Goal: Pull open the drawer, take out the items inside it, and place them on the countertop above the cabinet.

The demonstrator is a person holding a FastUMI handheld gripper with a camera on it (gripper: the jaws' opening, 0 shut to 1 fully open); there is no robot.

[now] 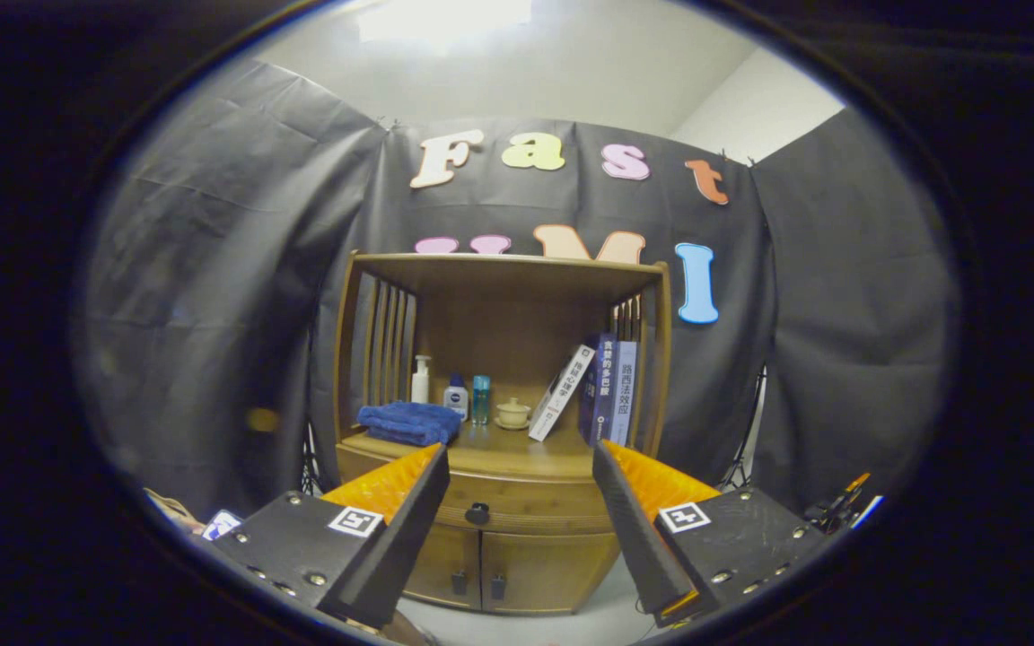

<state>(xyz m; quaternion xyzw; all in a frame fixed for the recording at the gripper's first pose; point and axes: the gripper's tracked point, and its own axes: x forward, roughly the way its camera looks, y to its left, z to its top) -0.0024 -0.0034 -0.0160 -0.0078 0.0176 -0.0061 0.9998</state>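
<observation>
Currently the gripper stands with its two fingers spread wide and nothing between them; it is held well back from the cabinet, aimed at its front. Between the fingers and beyond them sits the drawer, fully closed, with one dark round knob at its centre; the items inside cannot be seen.

Risks from this position: the knob is small, so fingers closing off-centre may slip off it or clamp on one side only; a pull that is not straight may jam the drawer or tip the light cabinet forward; the countertop is already occupied, so items set down carelessly may knock over what stands there.

Count on the countertop: one folded blue towel; three small bottles, one with a pump, one squat, one slim and blue-green; one lidded cup on a saucer; three books, one leaning, though a fourth thin volume may be hidden at this size. Below the drawer are two doors, each with one handle. Free space lies mostly along the front edge of the countertop.
</observation>
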